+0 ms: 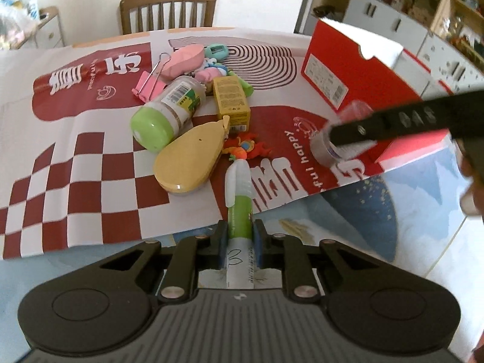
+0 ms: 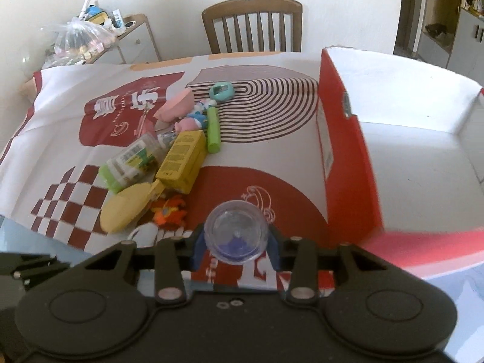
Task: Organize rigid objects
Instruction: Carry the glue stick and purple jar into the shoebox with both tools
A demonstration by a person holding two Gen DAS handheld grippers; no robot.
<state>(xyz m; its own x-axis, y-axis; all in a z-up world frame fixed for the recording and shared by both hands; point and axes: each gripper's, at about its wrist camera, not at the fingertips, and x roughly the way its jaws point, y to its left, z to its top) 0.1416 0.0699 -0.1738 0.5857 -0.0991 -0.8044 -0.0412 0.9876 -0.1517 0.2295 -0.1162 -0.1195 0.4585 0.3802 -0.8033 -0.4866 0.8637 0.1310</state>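
Observation:
My left gripper [image 1: 240, 236] is shut on a green-and-white tube [image 1: 239, 199], whose white cap points toward the pile. The pile on the red-and-white mat [image 1: 90, 163] includes a green-lidded jar [image 1: 166, 112], a yellow box [image 1: 231, 99], a tan oval case [image 1: 187, 163], an orange toy [image 1: 248, 146] and a pink binder clip [image 1: 149, 86]. My right gripper [image 2: 236, 242] is shut on a small clear round container [image 2: 236, 233] with something blue inside, held just left of the open red shoebox [image 2: 341, 157]. The left wrist view shows that container [image 1: 325, 148] beside the red shoebox [image 1: 338, 69].
A wooden chair [image 2: 252, 24] stands behind the table's far edge. A green marker [image 2: 213, 133], a teal gadget [image 2: 222, 90] and pink figures [image 2: 178, 109] lie at the back of the pile. The box's white inside [image 2: 423, 163] holds nothing visible. Shelves [image 1: 423, 15] stand at right.

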